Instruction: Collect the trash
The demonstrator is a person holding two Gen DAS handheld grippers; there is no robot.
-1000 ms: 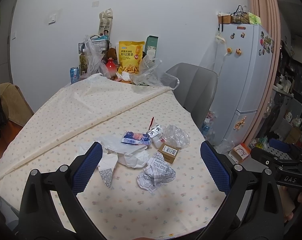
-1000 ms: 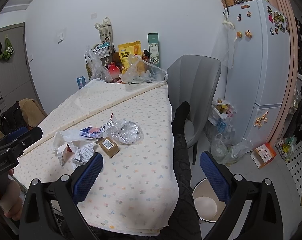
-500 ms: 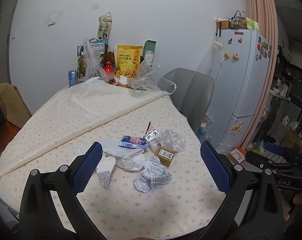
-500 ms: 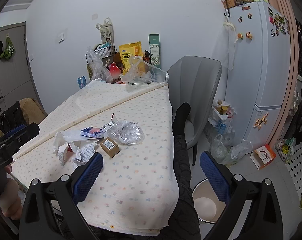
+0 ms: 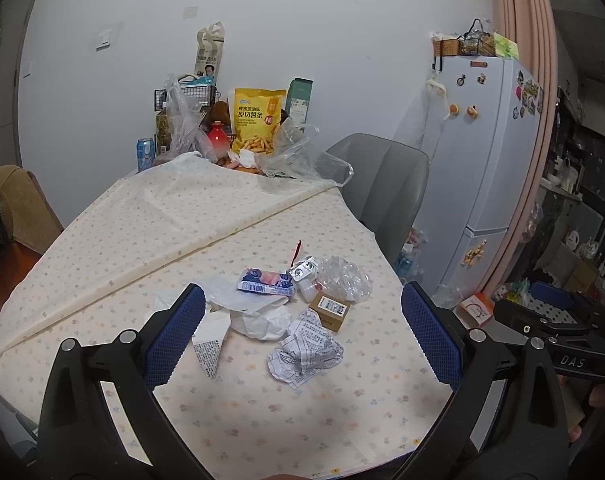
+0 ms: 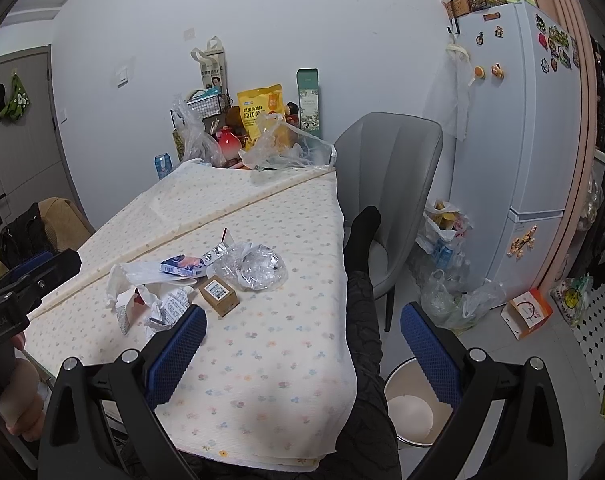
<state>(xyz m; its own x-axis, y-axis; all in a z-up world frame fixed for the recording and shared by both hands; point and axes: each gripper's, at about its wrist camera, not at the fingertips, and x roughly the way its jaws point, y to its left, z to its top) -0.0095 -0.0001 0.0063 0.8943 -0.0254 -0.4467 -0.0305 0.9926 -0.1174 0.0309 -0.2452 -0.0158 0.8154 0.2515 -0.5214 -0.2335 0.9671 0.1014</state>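
A heap of trash lies on the flowered tablecloth (image 5: 238, 408): crumpled printed paper (image 5: 305, 354), a small brown box (image 5: 329, 311) (image 6: 219, 294), crumpled clear plastic (image 5: 344, 283) (image 6: 258, 265), a blue and pink wrapper (image 5: 267, 282) (image 6: 182, 266), white tissue (image 5: 258, 320) and a folded leaflet (image 5: 207, 350). My left gripper (image 5: 302, 338) is open and empty, held above the near side of the heap. My right gripper (image 6: 300, 354) is open and empty over the table's right edge. A white bin (image 6: 416, 410) stands on the floor below it.
Snack bags, a can and plastic bags crowd the table's far end (image 5: 258, 128). A grey chair (image 6: 386, 184) stands right of the table, a white fridge (image 6: 514, 128) behind it. Bags of rubbish (image 6: 446, 240) and an orange box (image 6: 528, 312) lie on the floor. A person's leg (image 6: 362, 280) lies along the table edge.
The left gripper has drawn back and risen a little, so the trash heap sits slightly farther off. The right gripper has barely moved. Both stay open.
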